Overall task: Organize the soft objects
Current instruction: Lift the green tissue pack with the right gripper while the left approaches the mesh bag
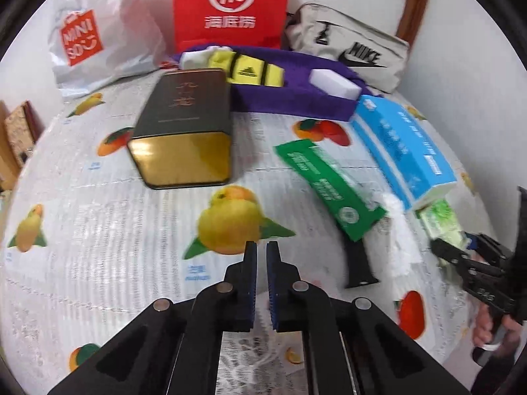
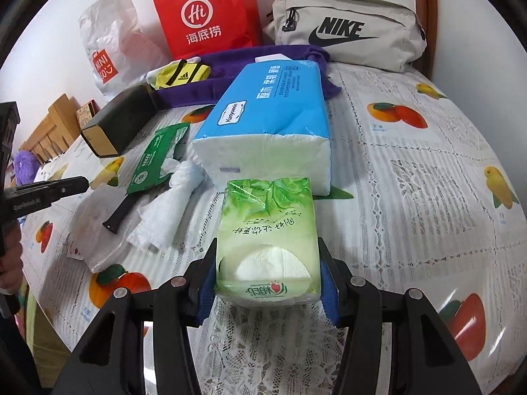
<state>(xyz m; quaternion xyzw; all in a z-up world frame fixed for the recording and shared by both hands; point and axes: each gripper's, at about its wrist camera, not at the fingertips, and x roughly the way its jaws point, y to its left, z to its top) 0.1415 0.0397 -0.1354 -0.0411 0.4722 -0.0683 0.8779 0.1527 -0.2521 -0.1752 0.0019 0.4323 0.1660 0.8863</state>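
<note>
A: Right gripper [image 2: 268, 283] — how are the jaws standing?

B: Clamping on the green tissue pack [image 2: 268, 237], one blue pad [image 2: 206, 291] pressing each long side. The pack is sitting at the near end of the blue tissue pack [image 2: 266, 121], touching it or just beside it (cannot tell which). White tissue is showing through its opening.

A: Left gripper [image 1: 262, 256]?

B: Jaws nearly together, only a thin gap showing, nothing between them. It is hovering over the bench's fruit-print cloth [image 1: 98, 230], well apart from the packs.

A: Other soft things lying about?

B: A crumpled white tissue [image 2: 164, 214] is lying just left of the green pack, touching the green wipes packet [image 2: 158, 158]. Farther back a purple towel [image 1: 296, 98] is carrying a yellow folded garment [image 1: 250, 69] and a white sponge block [image 1: 334, 84].

A: Hard items?

B: A dark tin box [image 1: 184, 128] is lying on its side, gold end facing the left camera. A black strap [image 1: 359, 266] is poking out from under the wipes packet.

A: Back edge?

B: A red paper bag [image 2: 204, 16], a white plastic bag [image 2: 108, 42] and a grey Nike pouch [image 2: 346, 29] are leaning against the wall.
</note>
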